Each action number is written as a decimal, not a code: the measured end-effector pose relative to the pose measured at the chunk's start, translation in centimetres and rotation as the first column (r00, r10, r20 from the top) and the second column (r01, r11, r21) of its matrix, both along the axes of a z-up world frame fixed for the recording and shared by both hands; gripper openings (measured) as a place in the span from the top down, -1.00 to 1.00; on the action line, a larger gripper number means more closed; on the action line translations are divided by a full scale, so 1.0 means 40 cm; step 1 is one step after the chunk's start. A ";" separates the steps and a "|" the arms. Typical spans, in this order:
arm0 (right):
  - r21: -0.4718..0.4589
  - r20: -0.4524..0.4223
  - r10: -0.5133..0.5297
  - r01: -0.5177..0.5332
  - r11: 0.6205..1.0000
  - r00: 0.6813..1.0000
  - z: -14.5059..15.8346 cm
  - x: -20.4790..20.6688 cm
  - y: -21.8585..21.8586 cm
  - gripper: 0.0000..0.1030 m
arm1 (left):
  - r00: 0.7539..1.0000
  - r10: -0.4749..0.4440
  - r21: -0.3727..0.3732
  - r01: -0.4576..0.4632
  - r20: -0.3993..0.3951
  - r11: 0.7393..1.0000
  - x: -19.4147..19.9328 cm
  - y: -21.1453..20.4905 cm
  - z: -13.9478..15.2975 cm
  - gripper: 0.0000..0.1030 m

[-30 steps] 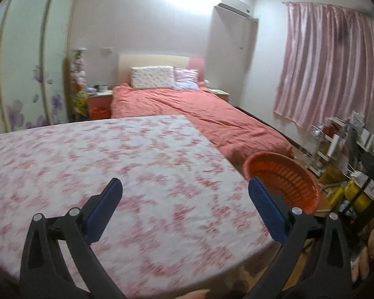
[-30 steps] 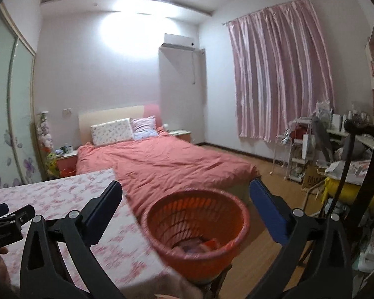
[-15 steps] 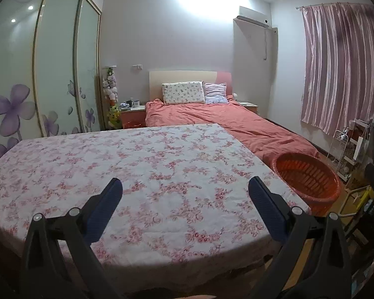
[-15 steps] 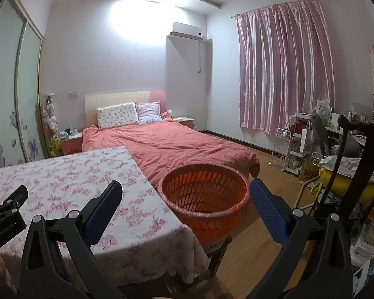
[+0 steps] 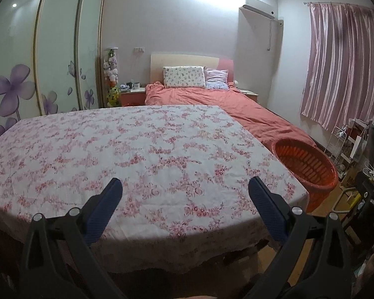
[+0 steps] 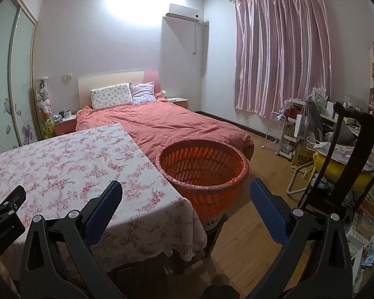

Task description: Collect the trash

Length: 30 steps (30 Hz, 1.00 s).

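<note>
An orange slatted plastic basket (image 6: pixel 203 174) stands on a low stool at the right end of a table with a pink floral cloth (image 6: pixel 69 164). In the left wrist view the basket (image 5: pixel 305 164) shows past the table's right edge. My left gripper (image 5: pixel 184 200) is open and empty, held back from the table's near edge (image 5: pixel 142 174). My right gripper (image 6: pixel 185 201) is open and empty, back from the basket and the table corner. The left gripper's body (image 6: pixel 5 215) shows at the right wrist view's left edge. No trash is visible on the cloth, and the basket's inside bottom is hidden.
A bed with a salmon cover (image 6: pixel 167 127) lies behind the table. A dark wooden chair (image 6: pixel 349 149) and cluttered racks (image 6: pixel 294 129) stand at the right. Wood floor (image 6: pixel 251 244) lies between basket and chair. Wardrobe doors (image 5: pixel 57 57) line the left wall.
Both grippers have pulled back and away from the table and basket, so more of the room shows. Both stay open and empty. The trash seen in the basket earlier is out of sight.
</note>
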State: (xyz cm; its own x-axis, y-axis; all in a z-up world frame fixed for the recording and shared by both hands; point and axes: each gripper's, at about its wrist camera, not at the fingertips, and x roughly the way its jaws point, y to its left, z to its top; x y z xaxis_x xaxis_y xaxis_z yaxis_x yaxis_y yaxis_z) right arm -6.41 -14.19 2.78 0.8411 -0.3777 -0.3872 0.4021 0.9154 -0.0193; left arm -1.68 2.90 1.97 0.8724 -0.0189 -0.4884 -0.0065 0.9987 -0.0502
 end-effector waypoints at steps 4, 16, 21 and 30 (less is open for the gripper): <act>-0.012 -0.010 -0.007 0.007 1.000 1.000 -0.008 0.000 0.007 -0.96 | 1.000 0.009 -0.002 -0.009 -0.009 1.000 -0.005 -0.002 -0.007 -0.92; -0.020 -0.058 -0.056 0.055 0.998 0.997 -0.033 0.010 0.012 -0.96 | 0.998 0.037 0.013 -0.036 -0.044 0.999 -0.011 -0.012 -0.028 -0.92; -0.021 -0.072 -0.063 0.062 0.998 0.995 -0.044 0.009 0.008 -0.96 | 0.997 0.040 0.008 -0.039 -0.064 0.999 -0.011 -0.013 -0.043 -0.92; -0.027 -0.088 -0.090 0.088 0.996 0.992 -0.053 0.011 0.000 -0.96 | 0.995 0.044 0.001 -0.044 -0.088 0.999 -0.010 -0.018 -0.058 -0.92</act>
